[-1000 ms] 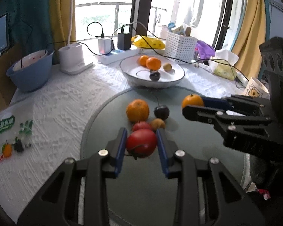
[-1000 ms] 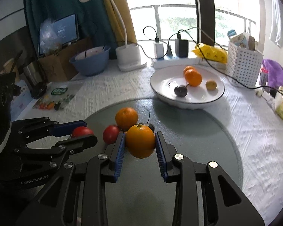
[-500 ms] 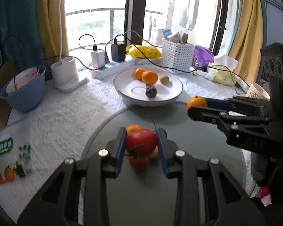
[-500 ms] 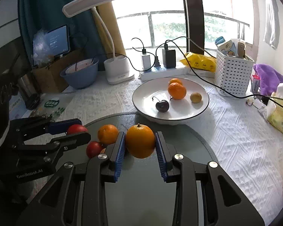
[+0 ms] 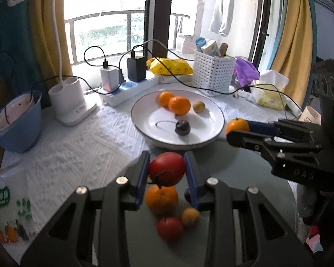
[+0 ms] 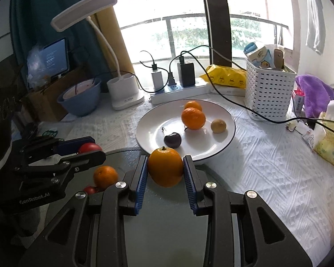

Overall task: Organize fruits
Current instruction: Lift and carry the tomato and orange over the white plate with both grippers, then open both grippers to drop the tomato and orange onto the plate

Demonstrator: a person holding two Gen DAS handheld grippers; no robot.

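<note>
My left gripper [image 5: 167,172] is shut on a red tomato [image 5: 167,170], held in the air near the front rim of the white plate [image 5: 144,113]. My right gripper [image 6: 165,170] is shut on an orange [image 6: 165,169], also lifted, just before the plate [image 6: 230,131]. The plate holds two oranges [image 6: 193,118], a dark cherry [image 6: 172,140] and a small yellow-brown fruit [image 6: 218,126]. On the round grey mat [image 5: 233,233] below lie an orange [image 5: 161,198], a second tomato [image 5: 169,229], a small brown fruit [image 5: 190,218] and a dark fruit half hidden by my left finger.
A white basket [image 6: 269,93], power strip with chargers [image 6: 178,89], yellow packet [image 6: 227,77], lamp base [image 6: 124,91] and blue bowl [image 6: 80,100] stand behind the plate. Cables cross the tablecloth at the right. A tissue pack [image 6: 329,142] lies at far right.
Both grippers have risen and moved forward toward the plate, each keeping its fruit. The fruits left on the mat now show lower in the left wrist view.
</note>
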